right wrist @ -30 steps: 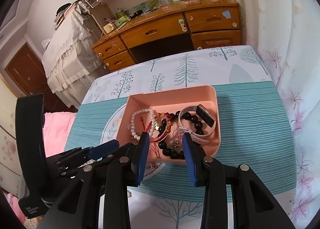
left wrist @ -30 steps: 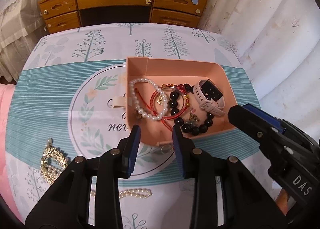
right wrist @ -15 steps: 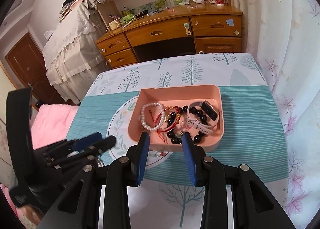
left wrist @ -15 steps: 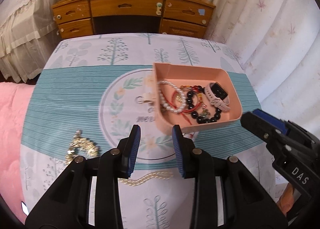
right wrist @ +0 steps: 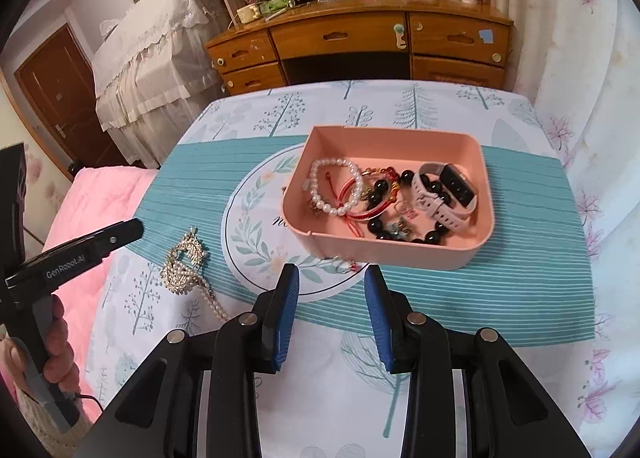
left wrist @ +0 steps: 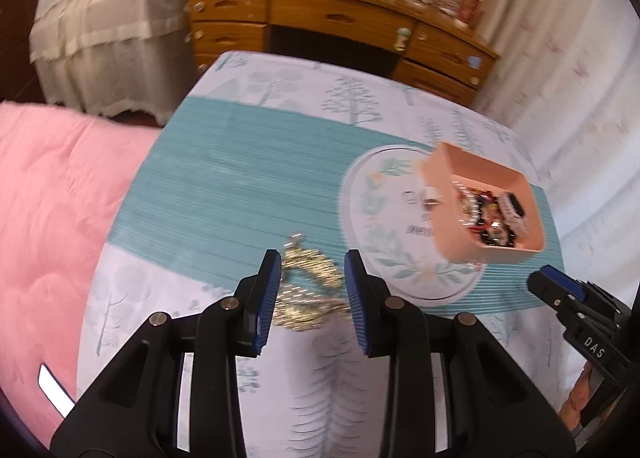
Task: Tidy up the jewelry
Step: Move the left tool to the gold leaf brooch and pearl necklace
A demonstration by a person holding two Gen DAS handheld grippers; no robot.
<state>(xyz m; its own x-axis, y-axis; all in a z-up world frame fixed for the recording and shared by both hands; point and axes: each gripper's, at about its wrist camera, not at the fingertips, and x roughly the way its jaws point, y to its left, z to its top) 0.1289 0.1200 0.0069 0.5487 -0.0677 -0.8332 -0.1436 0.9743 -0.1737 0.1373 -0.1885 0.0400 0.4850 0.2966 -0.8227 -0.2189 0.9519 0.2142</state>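
A pink tray (right wrist: 460, 258) (left wrist: 472, 169) on the patterned tablecloth holds a pearl bracelet (right wrist: 332, 187), a red cord bracelet (right wrist: 362, 197), a black bead bracelet (right wrist: 400, 225) and a pink-strapped watch (right wrist: 450, 193). A gold necklace (right wrist: 185, 262) (left wrist: 310, 284) with a pearl strand (right wrist: 214, 302) lies on the cloth left of the tray. My left gripper (left wrist: 312, 290) is open, its jaws either side of the gold necklace and above it. My right gripper (right wrist: 331, 310) is open and empty, in front of the tray.
A small item (right wrist: 340, 264) lies on the cloth against the tray's front wall. A pink blanket (left wrist: 52, 217) lies beside the table's left edge. A wooden desk (right wrist: 360, 45) stands beyond the far edge. White curtains (right wrist: 592, 77) hang at the right.
My left gripper has swung left, from in front of the tray to over the gold necklace. My right gripper has drawn back a little from the tray. Both stay open.
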